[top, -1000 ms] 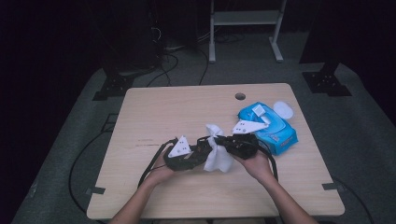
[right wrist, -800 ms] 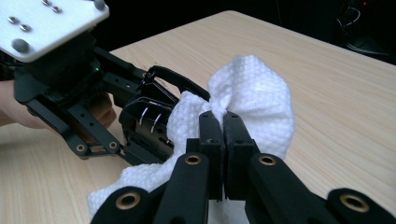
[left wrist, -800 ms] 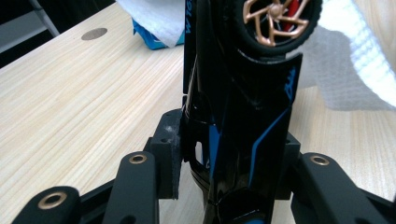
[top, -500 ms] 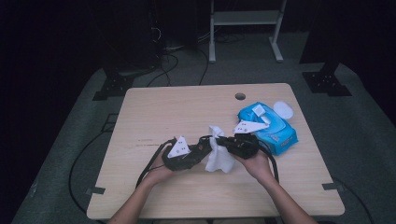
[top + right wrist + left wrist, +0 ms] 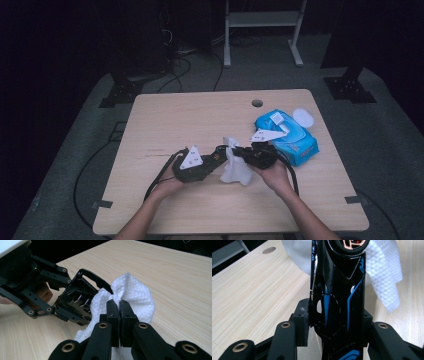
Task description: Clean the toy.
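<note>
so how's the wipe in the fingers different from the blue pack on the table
The wipe is plain white, crumpled cloth; the pack is a blue, boxy packet with printing on it. The wipe is pinched in the right gripper and pressed against the black object that the left gripper clamps, while the pack lies flat at the table's right side, untouched. The wipe looks smaller than the pack. Both sit above the same wooden table.

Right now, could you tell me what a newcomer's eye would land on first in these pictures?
Probably the white wipe near the middle of the wooden table, pinched in the shut right claw and pressed against a black device with blue lines that the left claw clamps. After that, the bright blue wipe pack with its lid flipped open, lying at the table's right side.
</note>
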